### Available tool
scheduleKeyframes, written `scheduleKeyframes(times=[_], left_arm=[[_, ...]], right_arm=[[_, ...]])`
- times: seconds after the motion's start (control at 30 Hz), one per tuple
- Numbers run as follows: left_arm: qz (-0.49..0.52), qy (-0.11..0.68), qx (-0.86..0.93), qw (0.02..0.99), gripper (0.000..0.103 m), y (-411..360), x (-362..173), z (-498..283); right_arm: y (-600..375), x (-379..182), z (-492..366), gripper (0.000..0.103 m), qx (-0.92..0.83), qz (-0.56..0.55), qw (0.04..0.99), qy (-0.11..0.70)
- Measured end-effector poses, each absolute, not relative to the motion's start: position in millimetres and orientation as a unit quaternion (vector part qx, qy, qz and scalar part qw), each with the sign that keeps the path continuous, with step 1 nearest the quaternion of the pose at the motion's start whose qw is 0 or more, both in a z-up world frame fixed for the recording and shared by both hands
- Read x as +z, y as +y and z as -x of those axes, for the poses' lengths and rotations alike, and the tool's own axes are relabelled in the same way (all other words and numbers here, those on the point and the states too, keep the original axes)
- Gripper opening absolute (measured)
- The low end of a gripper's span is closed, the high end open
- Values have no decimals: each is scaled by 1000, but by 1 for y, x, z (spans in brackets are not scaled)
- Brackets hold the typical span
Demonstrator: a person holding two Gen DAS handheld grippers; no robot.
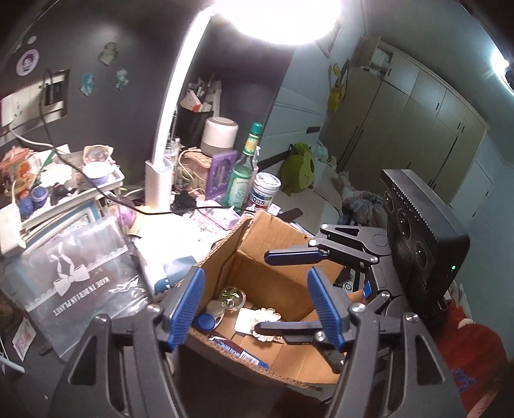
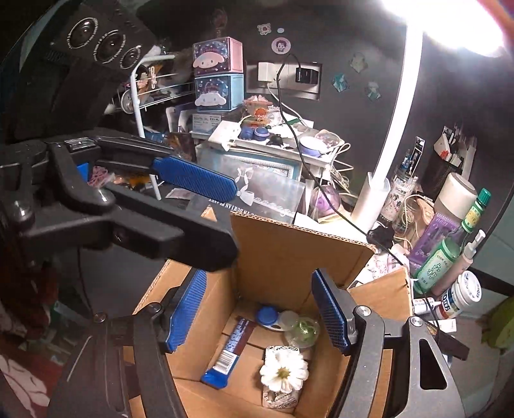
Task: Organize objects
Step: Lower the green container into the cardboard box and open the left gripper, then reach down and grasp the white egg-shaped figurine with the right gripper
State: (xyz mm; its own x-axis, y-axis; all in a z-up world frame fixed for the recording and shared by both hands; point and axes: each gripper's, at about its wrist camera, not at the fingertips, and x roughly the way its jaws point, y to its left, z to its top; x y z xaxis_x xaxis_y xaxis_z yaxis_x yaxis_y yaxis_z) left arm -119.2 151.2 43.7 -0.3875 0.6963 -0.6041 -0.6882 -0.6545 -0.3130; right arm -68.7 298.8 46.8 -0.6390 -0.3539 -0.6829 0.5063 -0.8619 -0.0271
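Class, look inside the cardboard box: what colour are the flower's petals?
White, around a yellowish centre. The flower shows best in the right wrist view, lying in the cardboard box.

In your left wrist view, the open brown cardboard box (image 1: 257, 257) hides part of its floor behind its near wall, and the right gripper's lower black finger (image 1: 289, 327) crosses the white fabric flower (image 1: 268, 313). Only one end of the blue-and-brown snack bar wrapper (image 1: 236, 349) shows. The print on the green glass bottle (image 1: 240, 183) is too small to read. The round clear greenish item (image 1: 232, 296) is perhaps a lidded case. Your lamp's glare (image 1: 279, 16) washes out the top.
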Motion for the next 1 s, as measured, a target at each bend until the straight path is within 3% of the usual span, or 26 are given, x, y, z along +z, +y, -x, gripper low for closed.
scheduleKeyframes(times=[0.27,0.57,0.87,1.0], left_arm=[[331,-11,872,360,74,92,48,98],[307,-28,911,273,83,2,36,68],[322,-44,928,183,84,-73,-17,48],[339,-51,925,165,84,-92,-45,44]], right_arm=[[284,58,62,65,-907,-337,225,113],[191,69,39,65,-888,-303,320,131],[99,5,47,65,-835,-362,399,112],[82,-50,76,65,-830,-404,369,108]])
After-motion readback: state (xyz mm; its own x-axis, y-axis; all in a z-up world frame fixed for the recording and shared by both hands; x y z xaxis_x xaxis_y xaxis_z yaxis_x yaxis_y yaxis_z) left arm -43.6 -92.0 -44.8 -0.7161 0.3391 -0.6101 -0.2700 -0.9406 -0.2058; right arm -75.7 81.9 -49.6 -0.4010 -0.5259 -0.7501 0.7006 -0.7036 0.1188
